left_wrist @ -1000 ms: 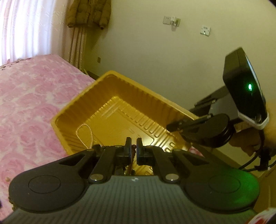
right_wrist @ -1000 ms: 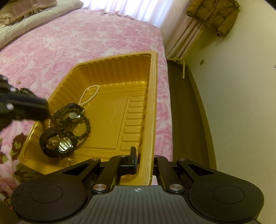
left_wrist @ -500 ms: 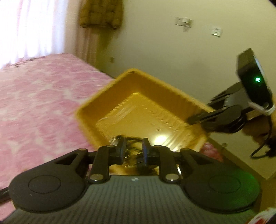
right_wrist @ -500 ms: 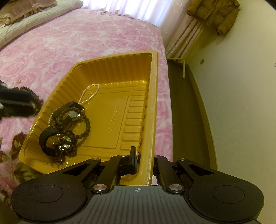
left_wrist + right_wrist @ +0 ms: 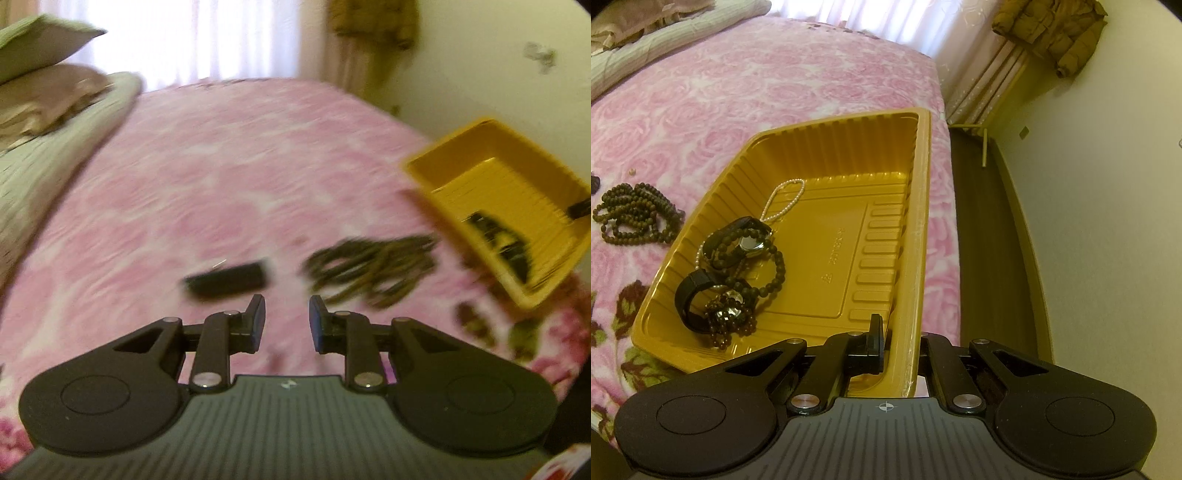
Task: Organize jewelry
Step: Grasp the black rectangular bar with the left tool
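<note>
A gold plastic tray (image 5: 919,192) rests on the pink bedspread, and my right gripper (image 5: 901,339) is shut on its near right wall. Inside it lie two black watches (image 5: 738,240), dark bead bracelets (image 5: 775,273) and a pearl strand (image 5: 783,199). A pile of brown bead strings (image 5: 631,214) lies on the bed left of the tray. In the blurred left wrist view my left gripper (image 5: 286,317) hangs over the bed, its jaws opening with nothing between them. Just beyond it lie the bead strings (image 5: 373,269) and a black oblong object (image 5: 229,280). The tray (image 5: 443,206) is at the right.
Folded bedding and pillows (image 5: 48,122) lie at the far left of the bed. A brown jacket (image 5: 1052,33) hangs by the curtain. Dark floor (image 5: 990,240) runs between the bed's right edge and the cream wall.
My left gripper swung left, away from the tray and out over the bedspread, and its jaws parted. A bead bracelet now lies in the tray on the near watch. My right gripper kept still.
</note>
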Available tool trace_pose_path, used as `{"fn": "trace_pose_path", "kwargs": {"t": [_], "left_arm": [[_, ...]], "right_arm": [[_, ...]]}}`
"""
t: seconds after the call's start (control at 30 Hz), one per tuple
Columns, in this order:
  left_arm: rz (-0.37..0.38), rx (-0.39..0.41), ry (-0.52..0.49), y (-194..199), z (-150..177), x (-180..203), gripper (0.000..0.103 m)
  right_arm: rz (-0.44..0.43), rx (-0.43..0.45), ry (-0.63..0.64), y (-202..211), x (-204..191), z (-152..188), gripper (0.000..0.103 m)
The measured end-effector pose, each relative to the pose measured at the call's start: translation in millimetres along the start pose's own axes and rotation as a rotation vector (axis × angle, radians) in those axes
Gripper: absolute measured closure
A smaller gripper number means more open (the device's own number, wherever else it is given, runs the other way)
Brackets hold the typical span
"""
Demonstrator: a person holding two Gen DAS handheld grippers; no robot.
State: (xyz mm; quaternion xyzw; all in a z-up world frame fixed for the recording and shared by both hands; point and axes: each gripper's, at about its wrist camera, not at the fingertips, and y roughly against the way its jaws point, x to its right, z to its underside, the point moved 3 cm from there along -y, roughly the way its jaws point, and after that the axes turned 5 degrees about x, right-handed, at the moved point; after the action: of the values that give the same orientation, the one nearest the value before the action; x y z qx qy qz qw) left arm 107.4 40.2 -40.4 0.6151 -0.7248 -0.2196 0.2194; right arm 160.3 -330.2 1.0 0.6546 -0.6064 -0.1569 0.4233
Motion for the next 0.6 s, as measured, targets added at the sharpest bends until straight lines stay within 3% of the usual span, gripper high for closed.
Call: {"fn": "trace_pose_path", "kwargs": {"t": [0.1,0.23,0.3,0.37,0.47,0.6], "left_arm": [[-0.052,-0.014,0.030,1,11,-23,0.080],[-0.092,0.006,0.009,-6,10,-37,0.067],[-0.073,0.022,-0.037,-11,6,-38,0.065],[-0.051,0.041,-0.097,-18,2,-41,0.049],[-0.043,0.040,-0.200,-33,-4,-38,0.035],[0.001,0.018,-0.304,-55,-7,-34,0.033]], "right_arm": [[0.002,-0.002,0.003,0,0,0,0.099],[0.004,-0.004,0.006,-1,0,0,0.099],[0.003,-0.003,0.005,0,-1,0,0.099],[0.005,-0.004,0.007,-1,-1,0,0.099],[0.006,-0.007,0.007,-2,0,1,0.099],[0.011,-0.012,0.009,-3,0,1,0.099]]}}
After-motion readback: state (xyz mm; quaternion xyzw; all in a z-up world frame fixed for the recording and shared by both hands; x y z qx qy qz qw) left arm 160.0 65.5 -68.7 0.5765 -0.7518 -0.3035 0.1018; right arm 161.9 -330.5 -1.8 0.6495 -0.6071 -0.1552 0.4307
